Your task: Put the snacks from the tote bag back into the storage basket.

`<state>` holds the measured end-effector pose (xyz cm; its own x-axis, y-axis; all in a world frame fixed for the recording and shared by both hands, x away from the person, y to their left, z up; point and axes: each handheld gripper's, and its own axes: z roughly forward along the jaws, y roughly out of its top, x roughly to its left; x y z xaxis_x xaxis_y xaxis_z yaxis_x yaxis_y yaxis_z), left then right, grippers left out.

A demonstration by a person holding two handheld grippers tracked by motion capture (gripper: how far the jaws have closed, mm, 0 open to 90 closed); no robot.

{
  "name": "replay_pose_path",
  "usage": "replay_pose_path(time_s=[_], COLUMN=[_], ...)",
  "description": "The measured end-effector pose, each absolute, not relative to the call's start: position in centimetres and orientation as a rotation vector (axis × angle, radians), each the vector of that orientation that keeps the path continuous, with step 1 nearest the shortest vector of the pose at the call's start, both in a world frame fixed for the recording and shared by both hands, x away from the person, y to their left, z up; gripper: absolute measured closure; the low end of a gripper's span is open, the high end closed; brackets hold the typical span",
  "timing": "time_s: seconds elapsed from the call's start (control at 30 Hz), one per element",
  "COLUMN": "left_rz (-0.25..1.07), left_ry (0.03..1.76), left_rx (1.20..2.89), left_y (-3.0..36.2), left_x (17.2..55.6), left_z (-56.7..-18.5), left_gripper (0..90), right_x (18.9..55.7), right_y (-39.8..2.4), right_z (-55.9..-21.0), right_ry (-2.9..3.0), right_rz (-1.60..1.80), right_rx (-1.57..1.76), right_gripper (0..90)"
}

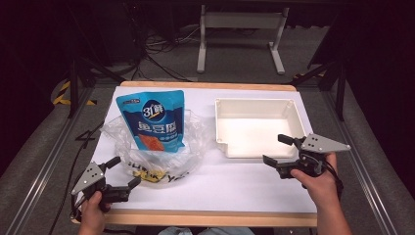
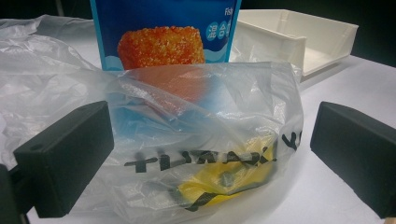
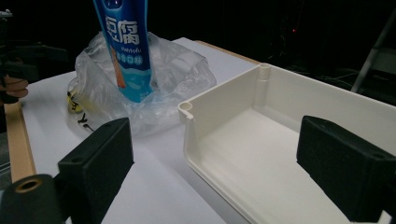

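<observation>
A blue snack pouch [image 1: 154, 121] with an orange fish-tofu picture stands upright inside a crumpled clear plastic bag [image 1: 147, 156] on the white table top. The bag [image 2: 196, 140] carries black lettering and a yellow patch, and the pouch [image 2: 163, 32] rises behind it. My left gripper [image 1: 123, 172] is open at the bag's near left, nothing between its jaws. My right gripper [image 1: 278, 149] is open near the front right corner of the empty white tray [image 1: 254, 105], with no thing held. The tray [image 3: 224, 105] and the pouch [image 3: 126, 51] lie ahead of its jaws.
The table's wooden edge [image 1: 210, 219] runs along the front. A metal stand [image 1: 240, 29] and cables lie on the dark floor beyond the table. Grey rails flank both sides.
</observation>
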<state>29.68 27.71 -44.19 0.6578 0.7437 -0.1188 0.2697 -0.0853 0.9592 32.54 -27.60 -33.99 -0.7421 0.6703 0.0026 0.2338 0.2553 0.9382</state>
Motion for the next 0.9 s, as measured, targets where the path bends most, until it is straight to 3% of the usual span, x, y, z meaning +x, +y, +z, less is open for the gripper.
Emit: replay_pose_path(time_s=[0.2,0.37,0.9], left_rz=[0.485,0.483,0.485], left_ry=[0.832,0.827,0.828], left_rx=[1.655,1.655,1.653], left_y=[27.6,27.5,27.4], left_x=[29.7,29.7,29.6], left_z=[-44.2,-44.2,-44.2], left_gripper=[0.2,0.2,0.2], right_x=[32.9,33.4,36.0], right_y=[-27.2,-26.6,-22.5], right_z=[-33.0,-32.5,-29.8], right_ry=[2.144,2.164,2.186], right_rz=[1.478,1.476,1.549], right_rx=[0.810,0.773,0.688], right_gripper=[11.6,6.3,6.3])
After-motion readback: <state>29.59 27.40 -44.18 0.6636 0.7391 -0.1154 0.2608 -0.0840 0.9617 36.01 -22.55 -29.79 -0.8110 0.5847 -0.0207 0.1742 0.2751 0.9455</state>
